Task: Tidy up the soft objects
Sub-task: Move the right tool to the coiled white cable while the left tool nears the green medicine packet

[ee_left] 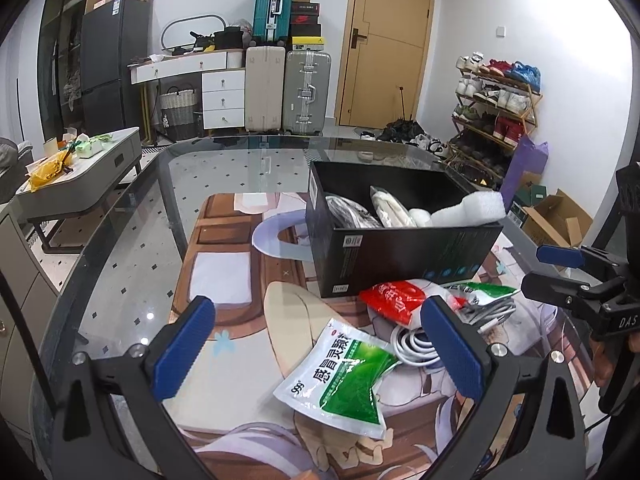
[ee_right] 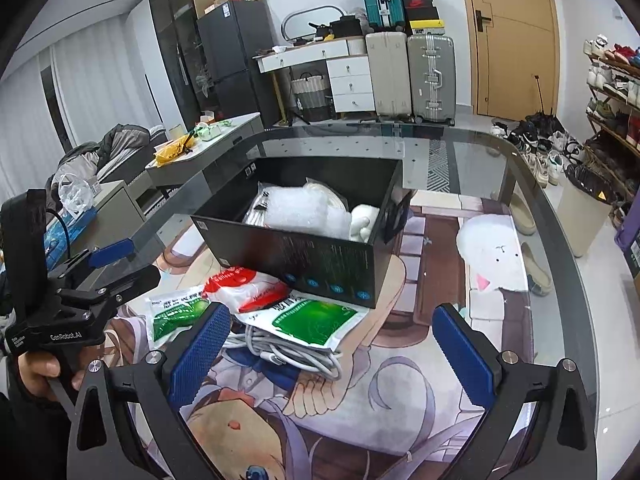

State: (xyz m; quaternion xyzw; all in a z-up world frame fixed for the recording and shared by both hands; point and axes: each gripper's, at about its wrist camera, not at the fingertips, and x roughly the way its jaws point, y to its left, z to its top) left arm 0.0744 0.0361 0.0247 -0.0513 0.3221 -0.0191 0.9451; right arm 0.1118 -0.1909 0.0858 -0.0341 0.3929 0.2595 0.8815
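Note:
A black box (ee_left: 400,248) (ee_right: 312,256) stands on a printed mat and holds bubble wrap (ee_right: 300,208), a white foam piece (ee_left: 468,210) and other pale soft packs. In front of it lie a red-and-white pouch (ee_left: 394,298) (ee_right: 244,288), green-and-white sachets (ee_left: 344,380) (ee_right: 316,320) and a coiled white cable (ee_left: 416,344) (ee_right: 288,352). My left gripper (ee_left: 320,344) (ee_right: 128,266) is open just above the nearest sachet, holding nothing. My right gripper (ee_right: 332,350) (ee_left: 548,274) is open over the cable and sachets, also with nothing in it.
The mat (ee_right: 420,360) lies on a round-cornered glass table (ee_left: 120,280) whose rim curves along the far side. A person's hand (ee_right: 40,372) grips the left tool. Beyond the table are a low coffee table (ee_left: 80,168), suitcases (ee_left: 308,92) and a shoe rack (ee_left: 496,112).

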